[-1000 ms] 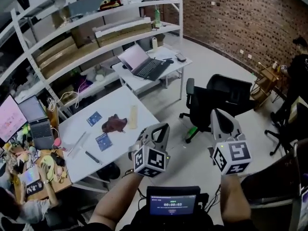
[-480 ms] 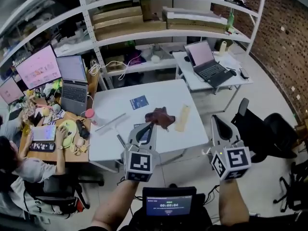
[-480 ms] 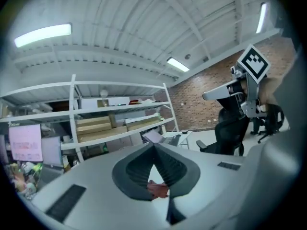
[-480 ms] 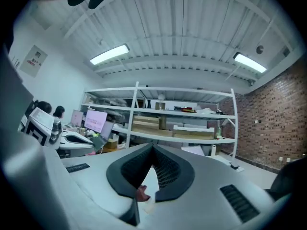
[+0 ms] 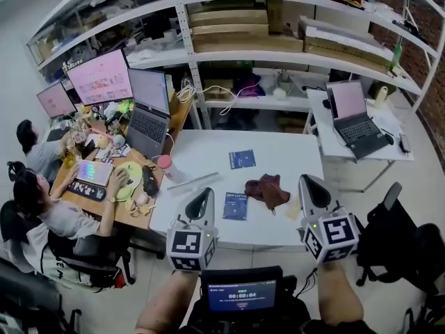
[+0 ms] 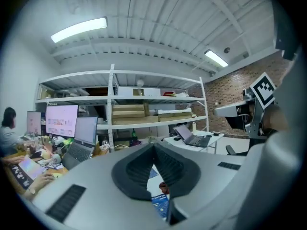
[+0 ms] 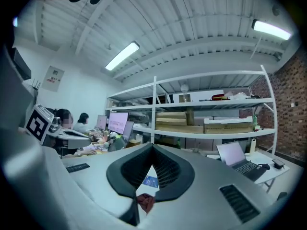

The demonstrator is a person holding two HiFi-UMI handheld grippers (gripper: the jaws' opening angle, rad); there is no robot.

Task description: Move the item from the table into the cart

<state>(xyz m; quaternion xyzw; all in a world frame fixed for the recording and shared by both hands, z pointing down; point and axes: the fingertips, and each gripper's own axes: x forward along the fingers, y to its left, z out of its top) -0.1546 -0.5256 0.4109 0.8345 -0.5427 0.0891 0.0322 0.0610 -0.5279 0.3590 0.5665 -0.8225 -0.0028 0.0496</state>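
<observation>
- Head view: the white table (image 5: 206, 153) sits right in front of me. My left gripper (image 5: 201, 195) hangs over its near edge toward the left corner, and my right gripper (image 5: 307, 184) is over the near edge by the right corner.
- The red cloth (image 5: 267, 189) is lying crumpled on the table, in the near right part, touched by neither gripper. One blue booklet (image 5: 235, 205) is just left of it by the near edge. A second blue booklet (image 5: 242, 159) is closer to the middle of the table.
- A pale strip (image 5: 293, 207) pokes out by the table's near right edge, half hidden behind my right gripper.
- Left of the table there's a cluttered desk (image 5: 132, 204) with monitors (image 5: 103, 76), and people are sitting at it. Behind the table is a shelf rack (image 5: 278, 54).
- Left gripper view: the jaws are clenched tip to tip with nothing pinched between them. Under the tips I can peek at a bit of the table with a booklet and a scrap of the cloth.
- Right gripper view: same deal, jaws pressed together and empty. The red cloth shows low in the gap below the tips, sitting on the table, with a booklet beyond it.
</observation>
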